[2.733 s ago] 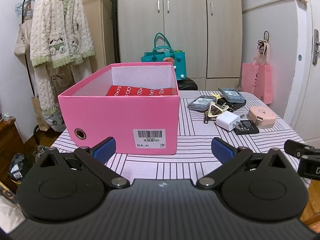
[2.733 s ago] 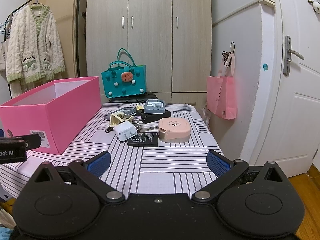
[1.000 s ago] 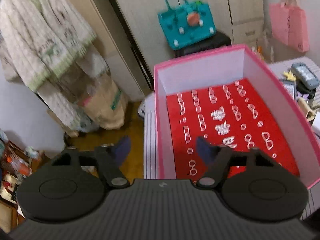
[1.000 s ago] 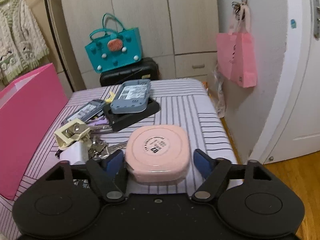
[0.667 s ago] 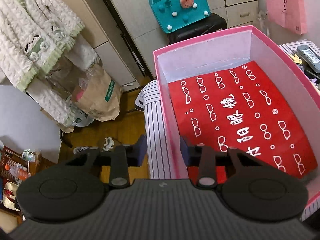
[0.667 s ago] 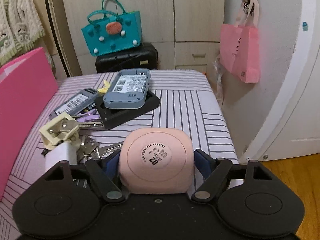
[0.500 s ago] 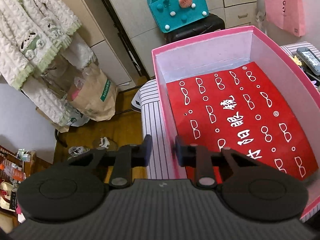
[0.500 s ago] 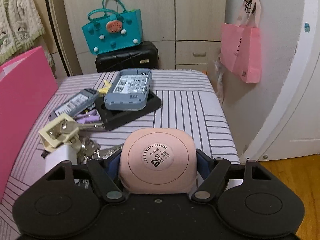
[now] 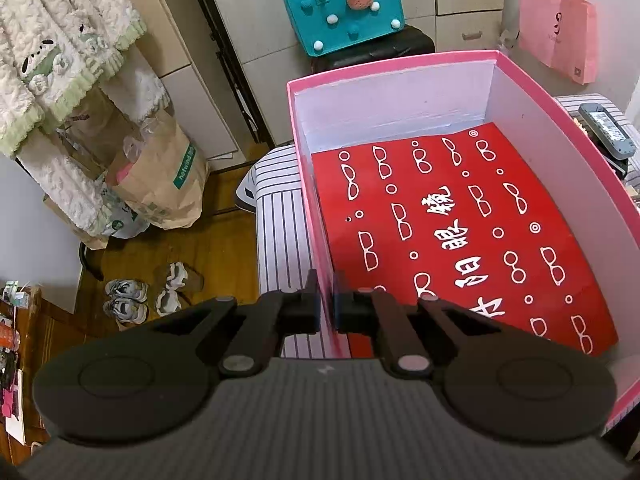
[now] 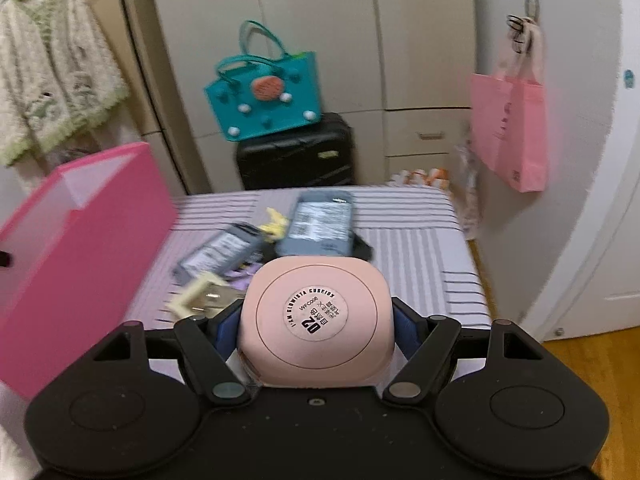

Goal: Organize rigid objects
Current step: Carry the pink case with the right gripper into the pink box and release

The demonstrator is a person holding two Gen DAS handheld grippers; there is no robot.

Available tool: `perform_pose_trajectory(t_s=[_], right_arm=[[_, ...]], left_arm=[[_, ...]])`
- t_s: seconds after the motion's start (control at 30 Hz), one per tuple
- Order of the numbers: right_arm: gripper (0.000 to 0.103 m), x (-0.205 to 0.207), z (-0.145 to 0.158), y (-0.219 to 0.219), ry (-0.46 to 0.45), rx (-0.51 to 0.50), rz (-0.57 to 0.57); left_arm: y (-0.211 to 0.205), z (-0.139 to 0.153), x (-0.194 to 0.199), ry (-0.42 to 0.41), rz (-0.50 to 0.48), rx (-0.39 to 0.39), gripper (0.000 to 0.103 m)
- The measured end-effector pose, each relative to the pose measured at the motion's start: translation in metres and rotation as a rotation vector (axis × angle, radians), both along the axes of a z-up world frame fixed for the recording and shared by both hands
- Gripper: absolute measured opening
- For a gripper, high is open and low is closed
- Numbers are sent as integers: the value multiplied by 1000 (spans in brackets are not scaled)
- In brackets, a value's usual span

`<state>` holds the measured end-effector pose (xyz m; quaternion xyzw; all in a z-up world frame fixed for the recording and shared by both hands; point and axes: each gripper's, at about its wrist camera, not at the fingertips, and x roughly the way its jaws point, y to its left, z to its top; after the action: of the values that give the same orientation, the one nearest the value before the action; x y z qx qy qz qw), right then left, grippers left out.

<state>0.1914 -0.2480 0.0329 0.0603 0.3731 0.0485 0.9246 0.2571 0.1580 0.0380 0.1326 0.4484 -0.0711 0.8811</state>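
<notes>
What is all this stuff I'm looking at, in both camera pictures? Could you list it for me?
pink box: one, pink outside, white walls, on the striped table
red sheet: one, red with white glasses print, flat on the box floor
pink case: one, pale pink, rounded, held above the table
grey devices: two, grey, labelled, mid-table, blurred
cream clip: one, cream, left of the case
striped table: one, white with dark lines
teal bag: one, on a black suitcase
pink tote: one, hanging on the wall
cardigan: one, cream and green, hanging
shoes: one pair, on the floor
left gripper: black, pinching the box's left wall
right gripper: black, clamped on the case
</notes>
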Motion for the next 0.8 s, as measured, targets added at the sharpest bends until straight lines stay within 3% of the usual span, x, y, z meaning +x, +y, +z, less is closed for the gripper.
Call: perform_pose_trajectory(t_s=[0.4, 0.6, 0.7, 0.8], right_arm=[[78, 7, 68, 59, -39, 156, 276], [78, 42, 92, 129, 63, 196, 523], [78, 61, 87, 167, 147, 206, 603], [78, 76, 76, 204, 198, 150, 646]], left_arm=[[3, 4, -8, 18, -11, -46, 6], [10, 7, -8, 64, -9, -90, 7], [8, 6, -10, 85, -19, -86, 7], [13, 6, -10, 96, -12, -126, 7]])
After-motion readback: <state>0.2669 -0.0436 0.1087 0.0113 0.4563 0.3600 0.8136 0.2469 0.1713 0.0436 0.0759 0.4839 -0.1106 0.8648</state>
